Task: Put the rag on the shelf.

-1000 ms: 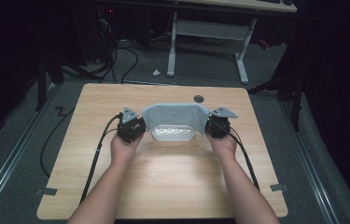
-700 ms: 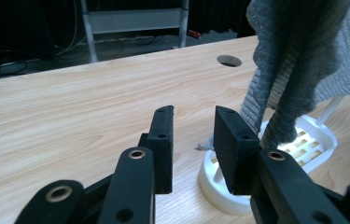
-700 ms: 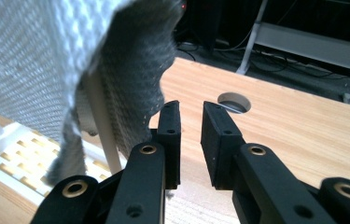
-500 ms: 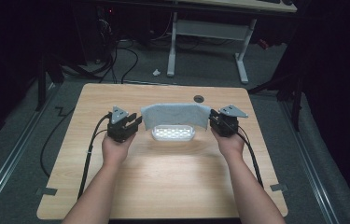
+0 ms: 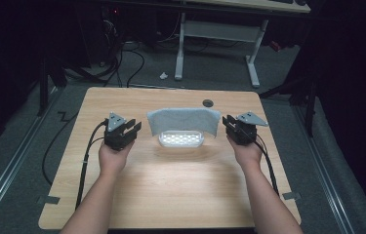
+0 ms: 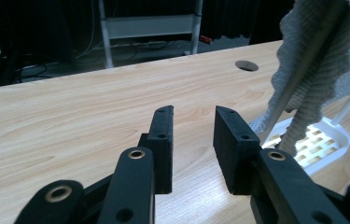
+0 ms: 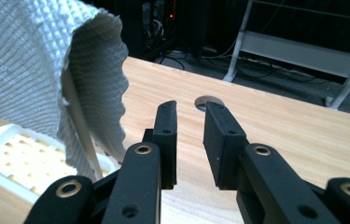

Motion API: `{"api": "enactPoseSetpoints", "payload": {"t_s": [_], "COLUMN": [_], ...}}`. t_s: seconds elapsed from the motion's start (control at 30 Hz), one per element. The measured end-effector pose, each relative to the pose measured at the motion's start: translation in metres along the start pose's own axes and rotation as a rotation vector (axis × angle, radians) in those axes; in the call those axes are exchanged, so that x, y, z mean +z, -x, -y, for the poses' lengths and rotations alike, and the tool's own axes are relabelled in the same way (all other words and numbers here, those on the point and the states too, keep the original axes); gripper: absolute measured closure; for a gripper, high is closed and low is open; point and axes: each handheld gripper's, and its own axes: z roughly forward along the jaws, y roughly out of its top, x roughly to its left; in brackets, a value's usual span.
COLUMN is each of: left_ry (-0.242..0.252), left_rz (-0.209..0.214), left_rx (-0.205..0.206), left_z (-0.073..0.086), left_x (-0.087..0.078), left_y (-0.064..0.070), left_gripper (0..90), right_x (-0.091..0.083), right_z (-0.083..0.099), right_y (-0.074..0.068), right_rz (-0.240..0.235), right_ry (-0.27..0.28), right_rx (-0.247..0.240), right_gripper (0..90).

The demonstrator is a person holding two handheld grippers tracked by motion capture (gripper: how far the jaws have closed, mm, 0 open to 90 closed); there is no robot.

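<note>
Room: dark around the table, with a white desk frame (image 5: 214,44) and cables on the floor behind it.
Table: light wooden top (image 5: 171,190), bare in the near half; a round cable hole (image 5: 208,103) sits near the far edge.
Cloth: a grey knitted cloth (image 5: 184,121) hangs over a white rack with a slotted base (image 5: 181,139), at the middle of the table, a little toward the far side. It drapes to both sides, and thin white rods show under it in the gripper views.
Left gripper: left gripper (image 5: 131,129) stands beside the left end of the cloth, apart from it. The jaws have a medium gap and hold nothing.
Right gripper: right gripper (image 5: 230,125) is just beside the right end of the cloth, not touching as far as I can tell. The gap between the jaws is narrower, and it is also empty.
Step in hand: I judge that the hands are free of the draped cloth. To do this well, keep the jaws clear of the loose cloth ends, so the knit does not catch and pull the light rack over.
Edges: both grippers have bare wood on their outer sides before the table edge.
Open room: the near half of the table is free for pulling back; toward the far edge there is less space.
</note>
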Motion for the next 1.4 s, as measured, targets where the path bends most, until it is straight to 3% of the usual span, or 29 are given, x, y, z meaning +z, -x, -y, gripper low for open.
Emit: {"api": "enactPoseSetpoints", "payload": {"t_s": [0.2, 0.3, 0.4, 0.6, 0.73, 0.8, 0.97, 1.07, 1.13, 1.17, 1.2, 1.27, 1.3, 1.37, 1.4], "left_ry": [-0.028, -0.026, -0.009, 0.004, -0.021, -0.04, -0.123, -0.161, -0.22, -0.249, -0.244, -0.225, -0.227, -0.228, -0.229], "left_rz": [0.019, 0.019, 0.032, 0.082, 0.137, 0.159, 0.233, 0.275, 0.307, 0.319, 0.313, 0.316, 0.307, 0.296, 0.288], "left_rx": [0.026, 0.039, 0.023, 0.021, 0.023, 0.036, 0.08, 0.107, 0.142, 0.169, 0.181, 0.153, 0.138, 0.115, 0.113], "left_z": [0.002, 0.005, 0.009, 0.019, 0.031, 0.039, 0.07, 0.095, 0.108, 0.11, 0.11, 0.107, 0.106, 0.105, 0.105], "left_x": [-0.019, -0.035, -0.051, -0.076, -0.085, -0.086, -0.086, -0.088, -0.086, -0.084, -0.085, -0.084, -0.083, -0.081, -0.081], "left_y": [0.006, 0.011, 0.016, 0.036, 0.057, 0.068, 0.102, 0.12, 0.129, 0.132, 0.134, 0.131, 0.129, 0.124, 0.122], "left_gripper": [64.3, 63.9, 61.4, 58.1, 55.3, 53.9, 52.1, 51.5, 51.3, 50.7, 50.4, 49.9, 49.2, 48.4, 48.0], "right_x": [-0.013, -0.03, -0.043, -0.073, -0.089, -0.094, -0.106, -0.11, -0.112, -0.113, -0.115, -0.112, -0.114, -0.113, -0.111], "right_z": [0.001, 0.001, 0.0, -0.002, 0.005, 0.009, 0.032, 0.055, 0.078, 0.088, 0.103, 0.111, 0.111, 0.11, 0.11], "right_y": [-0.008, -0.013, -0.019, -0.036, -0.05, -0.056, -0.077, -0.093, -0.102, -0.105, -0.108, -0.111, -0.111, -0.107, -0.104], "right_rz": [-0.018, -0.042, -0.04, -0.065, -0.063, -0.084, -0.121, -0.135, -0.14, -0.134, -0.126, -0.161, -0.142, -0.129, -0.135], "right_ry": [-0.009, 0.037, 0.042, 0.055, 0.042, 0.02, -0.022, -0.056, -0.081, -0.075, -0.083, -0.162, -0.149, -0.138, -0.14], "right_rx": [-0.04, -0.014, -0.042, -0.087, -0.145, -0.135, -0.138, -0.119, -0.099, -0.094, -0.098, -0.152, -0.181, -0.163, -0.115], "right_gripper": [71.1, 69.4, 66.6, 61.6, 59.0, 57.5, 52.6, 50.0, 48.8, 49.8, 53.1, 48.0, 49.7, 49.2, 49.1]}}
